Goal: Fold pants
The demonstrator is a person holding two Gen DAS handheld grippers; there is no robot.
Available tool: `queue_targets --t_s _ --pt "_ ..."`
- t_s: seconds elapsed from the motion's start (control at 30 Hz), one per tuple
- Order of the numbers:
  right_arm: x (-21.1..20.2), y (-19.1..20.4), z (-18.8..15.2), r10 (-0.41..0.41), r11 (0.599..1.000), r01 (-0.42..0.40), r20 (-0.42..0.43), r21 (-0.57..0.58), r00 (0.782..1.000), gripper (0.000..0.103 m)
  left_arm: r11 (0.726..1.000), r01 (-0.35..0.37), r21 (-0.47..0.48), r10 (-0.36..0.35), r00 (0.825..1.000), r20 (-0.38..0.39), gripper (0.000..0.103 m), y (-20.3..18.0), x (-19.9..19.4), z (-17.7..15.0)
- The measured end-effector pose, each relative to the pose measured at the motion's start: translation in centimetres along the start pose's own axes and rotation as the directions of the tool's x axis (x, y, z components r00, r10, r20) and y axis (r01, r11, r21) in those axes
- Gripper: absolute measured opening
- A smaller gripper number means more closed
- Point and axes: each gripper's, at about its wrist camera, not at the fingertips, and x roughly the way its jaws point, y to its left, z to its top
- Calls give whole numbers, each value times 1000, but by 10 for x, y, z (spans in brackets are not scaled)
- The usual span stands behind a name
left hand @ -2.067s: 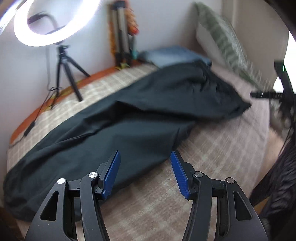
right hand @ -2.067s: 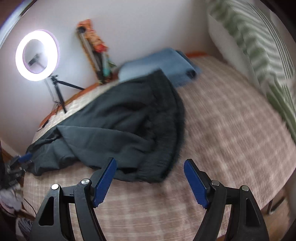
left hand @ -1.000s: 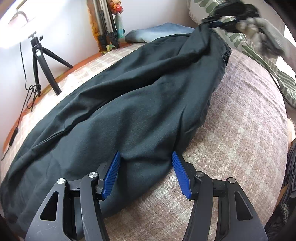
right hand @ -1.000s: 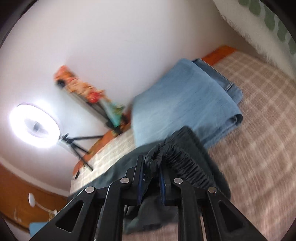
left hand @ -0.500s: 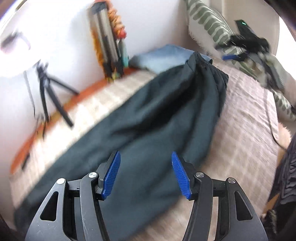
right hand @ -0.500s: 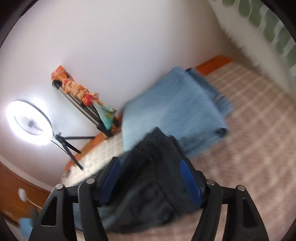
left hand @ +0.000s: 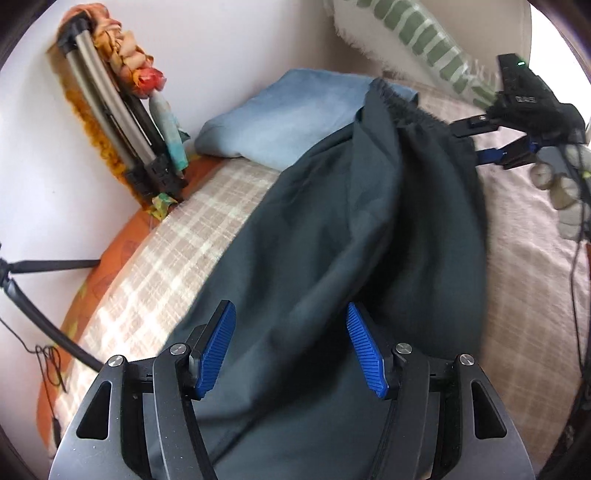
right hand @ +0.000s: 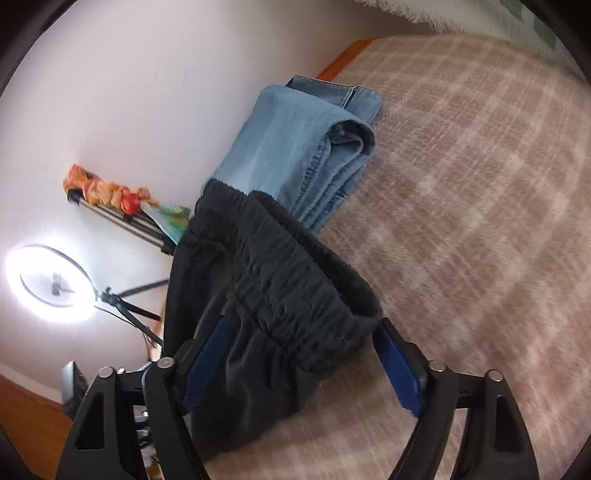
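Observation:
Dark pants (left hand: 332,221) lie lengthwise on the checked bed cover, their elastic waistband (right hand: 273,280) at the far end against a folded pair of blue jeans (right hand: 295,136). My left gripper (left hand: 291,347) hovers over the middle of the pants with its jaws opening and only loose cloth below them. My right gripper (right hand: 303,328) is at the waistband with its jaws wide and closing a little; the gathered band lies between them and the pads do not press on it. The left wrist view shows the right gripper (left hand: 476,142) at the waistband's right edge.
The checked bed cover (right hand: 480,221) stretches to the right. A striped pillow (left hand: 406,33) leans at the head. Against the wall stand a folded tripod wrapped in orange cloth (left hand: 110,110) and a lit ring light (right hand: 48,284) on a stand. Cables hang at the left.
My right gripper let go of the waistband, opened wide and sank; the band now lies by the jeans. My left gripper moved along the pants toward the waist.

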Motion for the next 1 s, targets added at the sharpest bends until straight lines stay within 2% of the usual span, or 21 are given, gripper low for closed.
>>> queue_targets --t_s 0.03,0.1,0.2,0.3,0.4,0.5,0.57,0.63,0.7,0.73,0.8,0.9,1.0 --pt "2 0 0 -5 1000 5 6 -3 1000 71 1000 -19 -7 19 1000 -2 62 5 8 5" --pt "6 3 -1 -12 1000 13 8 -14 1000 42 996 -82 -32 82 997 -1 62 14 19 11" --pt "2 3 -2 0 1000 0 13 -7 1000 25 970 -230 -78 229 973 -27 62 31 42 20" --pt "-14 8 -3 -2 1000 3 33 -23 999 22 937 -332 -110 327 943 -61 62 47 58 21" --pt "-27 21 -8 -19 996 23 49 -81 999 22 927 -351 -130 347 936 -47 62 57 47 16" --pt "-32 31 -8 -27 991 36 65 -131 997 22 931 -336 -142 339 941 -4 62 63 12 6" --pt "-30 32 -9 -34 989 44 74 -143 997 24 936 -316 -154 325 945 39 62 62 -23 -7" --pt "-24 32 -9 -41 986 50 59 -157 997 31 940 -299 -165 313 948 65 62 58 -53 -22" --pt "-17 31 -10 -82 980 89 51 -178 995 53 955 -241 -173 259 961 93 62 48 -82 -44" --pt "-16 31 -11 -88 980 95 46 -176 995 58 961 -217 -172 236 967 97 62 40 -96 -60" --pt "-13 26 -14 -71 985 75 29 -157 997 71 970 -183 -161 199 976 87 62 23 -110 -83" --pt "-9 21 -17 -52 991 54 16 -123 998 76 987 -90 -130 96 995 41 62 -9 -115 -122" --pt "2 13 -18 -22 997 21 -7 -71 1000 80 994 -91 -64 90 996 -28 62 -38 -101 -151"
